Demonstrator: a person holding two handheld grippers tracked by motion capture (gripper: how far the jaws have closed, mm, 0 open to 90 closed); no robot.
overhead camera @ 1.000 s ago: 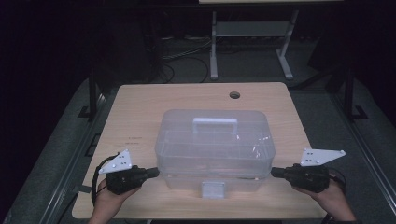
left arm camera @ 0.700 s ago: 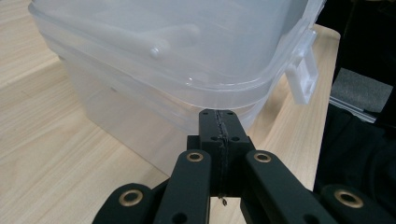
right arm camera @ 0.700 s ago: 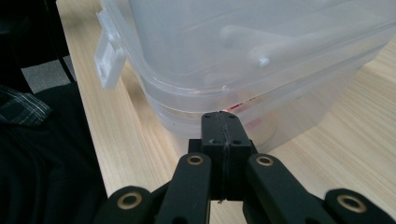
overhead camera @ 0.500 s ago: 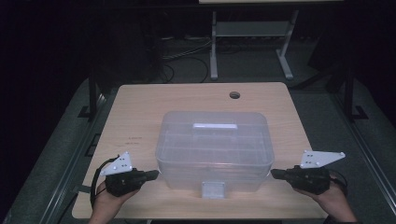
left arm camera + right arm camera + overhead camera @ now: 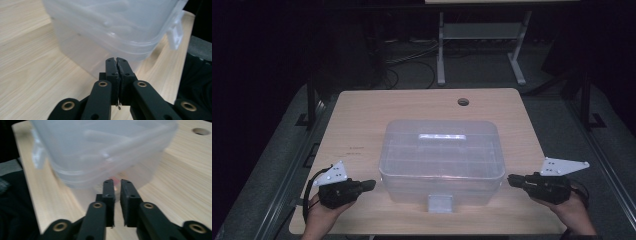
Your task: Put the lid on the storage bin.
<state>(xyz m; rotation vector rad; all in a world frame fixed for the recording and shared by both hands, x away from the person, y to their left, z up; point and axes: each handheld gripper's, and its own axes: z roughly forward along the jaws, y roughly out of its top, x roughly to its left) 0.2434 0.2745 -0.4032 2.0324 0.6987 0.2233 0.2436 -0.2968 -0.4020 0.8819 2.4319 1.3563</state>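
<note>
The clear lidded box [image 5: 442, 160] sits in the middle of the worktop [image 5: 362, 115], its white front latch [image 5: 440, 202] facing the person. The left gripper [image 5: 371, 184] lies at the box's near left corner and the right gripper [image 5: 511, 180] at its near right corner. Each points inward at the box's lower wall, just beside it, under the overhang of the lid rim.

The left fingers are pressed together with nothing between them. The right fingers stand a narrow slit apart, having just been opening, and they too hold nothing (a faint orange glint sits past their tips, too blurred to name).

This reads as the bracketing step: both hands are set low at the box's two ends, either about to take hold or just letting go. The pictures do not say which.

If the box is to be lifted or shifted, both pairs of fingers would need to open wider and come up to the rim ledge at each end. They would then close on it evenly, because one-sided pressure would likely swing the light box round on the smooth wood. If the lid is the aim, one gripper must go to the latch at the box's front instead.
</note>
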